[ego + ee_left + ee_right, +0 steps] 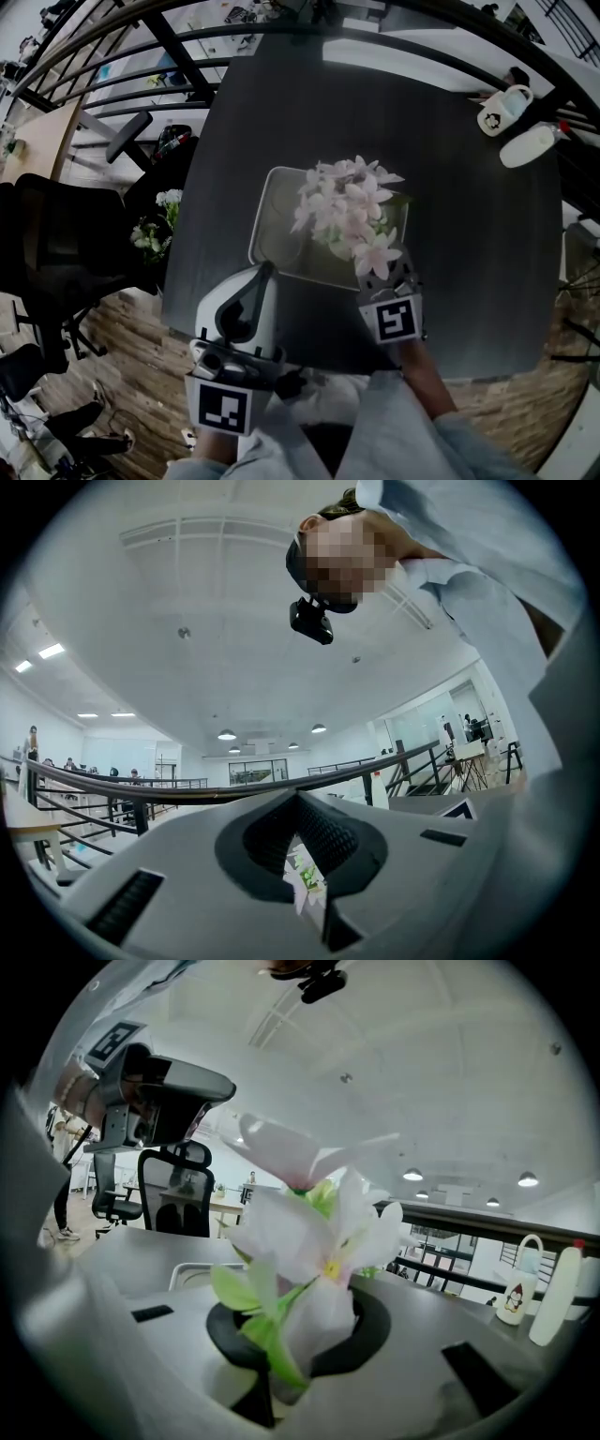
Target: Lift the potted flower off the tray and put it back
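Observation:
The potted flower [347, 211], pale pink blooms on green stems, stands over the right half of the white tray [277, 220] on the dark table. Its blooms hide the pot, so I cannot tell whether it rests on the tray. My right gripper [380, 267] reaches in from the near side under the blooms. In the right gripper view the right gripper [298, 1354] is shut on the potted flower [314, 1241], with stems and petals rising out of the hollow between its black pads. My left gripper [265, 274] is shut and holds nothing, pointing at the tray's near left corner. Through the left gripper [305, 874] only a sliver of flower shows.
A white penguin mug [502, 110] and a white bottle [528, 146] stand at the table's far right corner. A black office chair [56, 244] and a small bunch of white flowers [155, 225] are off the left edge. A dark railing runs behind the table.

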